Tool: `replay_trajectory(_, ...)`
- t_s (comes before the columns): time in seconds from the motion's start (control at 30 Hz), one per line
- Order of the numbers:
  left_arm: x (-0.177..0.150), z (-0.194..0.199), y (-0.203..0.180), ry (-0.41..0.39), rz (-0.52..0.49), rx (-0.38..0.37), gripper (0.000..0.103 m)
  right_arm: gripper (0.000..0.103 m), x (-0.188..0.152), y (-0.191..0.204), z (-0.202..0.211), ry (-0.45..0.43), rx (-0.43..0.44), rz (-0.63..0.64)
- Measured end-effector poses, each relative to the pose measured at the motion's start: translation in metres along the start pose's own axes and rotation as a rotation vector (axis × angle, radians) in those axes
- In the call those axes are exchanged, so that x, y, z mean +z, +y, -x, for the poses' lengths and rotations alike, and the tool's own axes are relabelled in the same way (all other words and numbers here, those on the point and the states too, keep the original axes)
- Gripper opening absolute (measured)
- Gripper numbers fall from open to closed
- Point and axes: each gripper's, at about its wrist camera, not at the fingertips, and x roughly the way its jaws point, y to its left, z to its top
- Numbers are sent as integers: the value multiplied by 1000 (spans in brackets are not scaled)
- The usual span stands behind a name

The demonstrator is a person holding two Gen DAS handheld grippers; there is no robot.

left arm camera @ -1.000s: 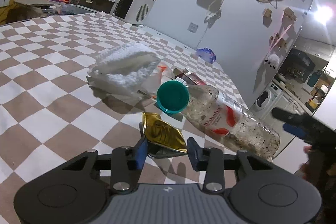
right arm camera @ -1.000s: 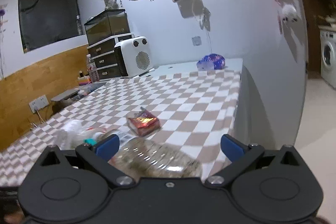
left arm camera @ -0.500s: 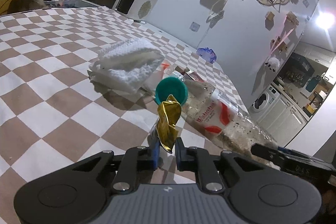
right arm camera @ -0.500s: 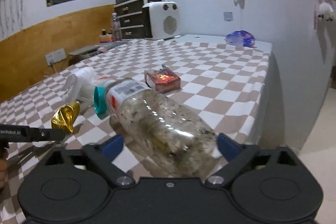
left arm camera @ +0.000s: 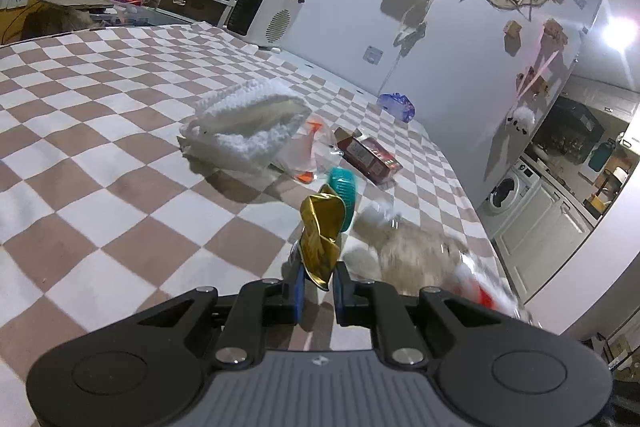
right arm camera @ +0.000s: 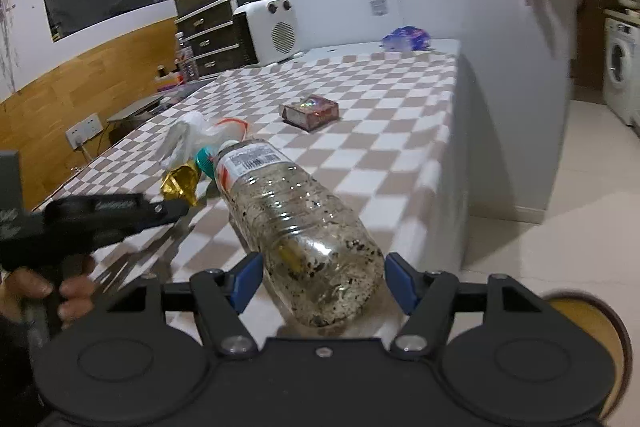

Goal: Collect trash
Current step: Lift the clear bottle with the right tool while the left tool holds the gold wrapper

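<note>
My left gripper (left arm camera: 318, 287) is shut on a crumpled gold foil wrapper (left arm camera: 320, 235) and holds it above the checkered tablecloth (left arm camera: 120, 187); the wrapper (right arm camera: 180, 183) and left gripper (right arm camera: 176, 209) also show in the right wrist view. My right gripper (right arm camera: 322, 281) is closed on the base of a dirty clear plastic bottle (right arm camera: 296, 219) with a teal cap (right arm camera: 206, 159), lifted off the table. The bottle appears blurred in the left wrist view (left arm camera: 420, 255), its teal cap (left arm camera: 343, 193) behind the wrapper.
A white knitted cloth (left arm camera: 244, 127), a clear plastic bag (left arm camera: 308, 155) and a red box (left arm camera: 368, 157) lie on the table. A white heater (left arm camera: 266, 13) and blue bag (left arm camera: 396, 105) stand farther back. The table's right edge (right arm camera: 460, 131) drops to the floor. A yellow bin rim (right arm camera: 588, 331) sits lower right.
My left gripper closed on the gold wrapper and raised it off the table. My right gripper closed on the bottle and lifted it, pulling it back toward the table edge.
</note>
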Motion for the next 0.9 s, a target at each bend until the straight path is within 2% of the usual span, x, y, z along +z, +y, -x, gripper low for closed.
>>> replay_trajectory(0.17,-13,20,-1,31,-22,24,15,68,-18,19,41,31,0,-16)
replay_trajectory(0.33,-30,50,6,50,-12,15,15,69,-32,40,63,69,109,15)
replay_trajectory(0.43,-37,66,9,52,-24,26,15,78,-36,52,68,58,122,52)
replay_trajectory(0.63,-42,91,13,79,-55,55,15,80,-33,53,56,52,96,35)
replay_trajectory(0.77,-42,102,15,118,-98,77,15,82,-24,53,44,27,19,81)
replay_trajectory(0.9,-42,107,19,113,-93,89,15,87,-15,52,36,9,11,114)
